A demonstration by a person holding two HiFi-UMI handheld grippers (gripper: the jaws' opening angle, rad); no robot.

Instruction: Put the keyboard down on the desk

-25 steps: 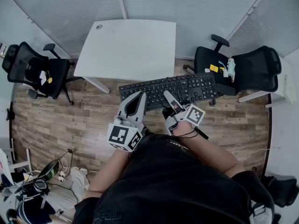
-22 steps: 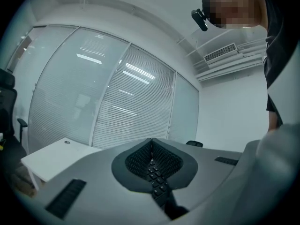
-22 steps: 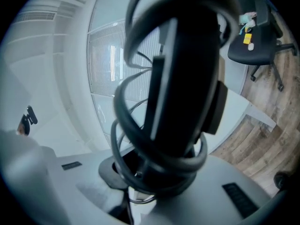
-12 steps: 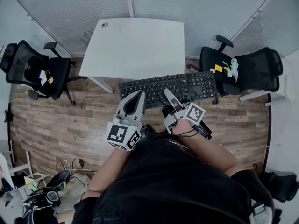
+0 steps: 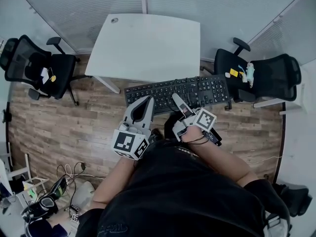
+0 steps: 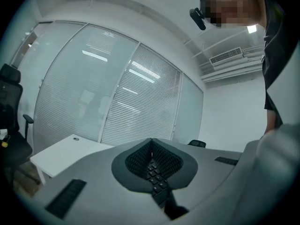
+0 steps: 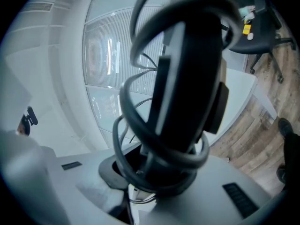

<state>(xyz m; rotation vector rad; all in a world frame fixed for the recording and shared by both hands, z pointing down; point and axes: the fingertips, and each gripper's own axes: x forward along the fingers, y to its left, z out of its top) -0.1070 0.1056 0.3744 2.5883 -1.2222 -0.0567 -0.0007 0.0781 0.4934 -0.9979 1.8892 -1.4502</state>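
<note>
**Head view, lower centre.** My left gripper (image 5: pixel 143 107) and right gripper (image 5: pixel 179 104) reach forward from my torso. Each is clamped on the near long edge of the keyboard (image 5: pixel 177 93).

**Left gripper view.** The ribbed pads (image 6: pixel 136 161) close over a narrow strip of black keys (image 6: pixel 155 175).

**Right gripper view.** The gripper (image 7: pixel 140 175) bites the keyboard (image 7: pixel 187 78), which is seen end-on as a dark slab filling the frame centre. A black cable (image 7: pixel 136 125) is looped several times round it.

**The keyboard.** It is black and full-size, with rows of small light-lettered keys and a number block at its right end. It lies across the frame centre of the head view, roughly level, with the right end a little higher in the picture. It is carried between my two grippers with the wood-plank floor (image 5: pixel 74 117) behind it. Its far edge lies just short of the table's near edge, and it is not on the table.

**Beyond.** The white table (image 5: pixel 148 46) fills the upper centre, with a round grommet (image 5: pixel 114 19) at its upper left corner. One black office chair (image 5: pixel 34 65) stands at the left edge and another (image 5: pixel 264 75) at the right. Slatted blinds (image 5: pixel 74 9) close the top of the frame.
</note>
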